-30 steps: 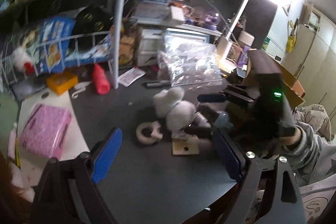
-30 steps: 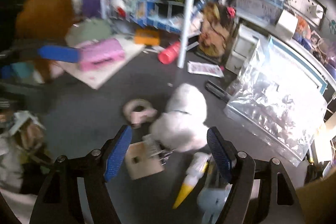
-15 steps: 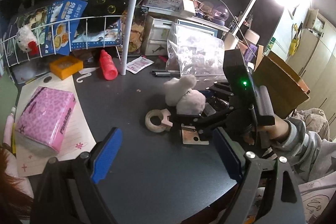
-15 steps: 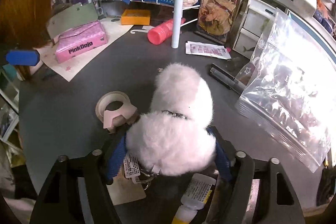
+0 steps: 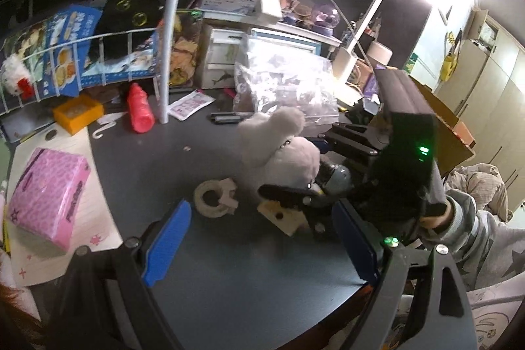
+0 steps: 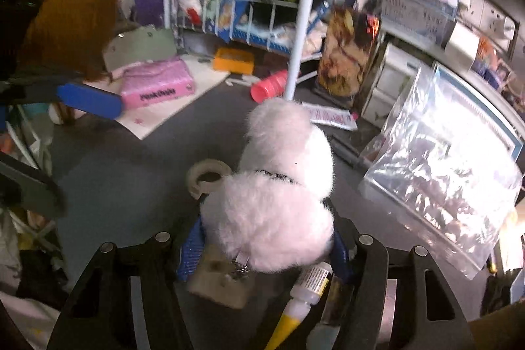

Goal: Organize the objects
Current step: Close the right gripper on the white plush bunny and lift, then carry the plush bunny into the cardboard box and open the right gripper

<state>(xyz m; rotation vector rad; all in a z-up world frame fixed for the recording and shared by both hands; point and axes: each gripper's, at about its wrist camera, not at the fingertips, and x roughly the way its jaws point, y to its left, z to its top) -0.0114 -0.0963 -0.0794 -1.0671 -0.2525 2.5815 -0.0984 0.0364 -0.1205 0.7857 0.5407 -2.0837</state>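
Note:
A white fluffy plush toy [image 6: 279, 186] sits in my right gripper [image 6: 262, 248], whose blue fingers [image 6: 190, 251] are shut on its body, lifted slightly off the dark desk [image 6: 131, 179]. In the left wrist view the plush toy [image 5: 282, 146] is held by the black right gripper [image 5: 311, 173] at centre right. My left gripper [image 5: 259, 248] is open and empty, near the desk's front edge. A roll of tape [image 5: 215, 197] and a small wooden block [image 5: 285, 215] lie beside the plush.
A pink tissue pack [image 5: 46, 195] lies at left on paper. A red bottle [image 5: 139, 112], an orange box [image 5: 77, 112] and a white rack pole [image 5: 167, 54] stand behind. A clear plastic bag [image 6: 439, 179] lies right. A glue bottle [image 6: 305, 294] lies under my right gripper.
My right gripper has closed tighter on the plush toy and raised and tilted it. My left gripper has shifted slightly closer to the desk objects.

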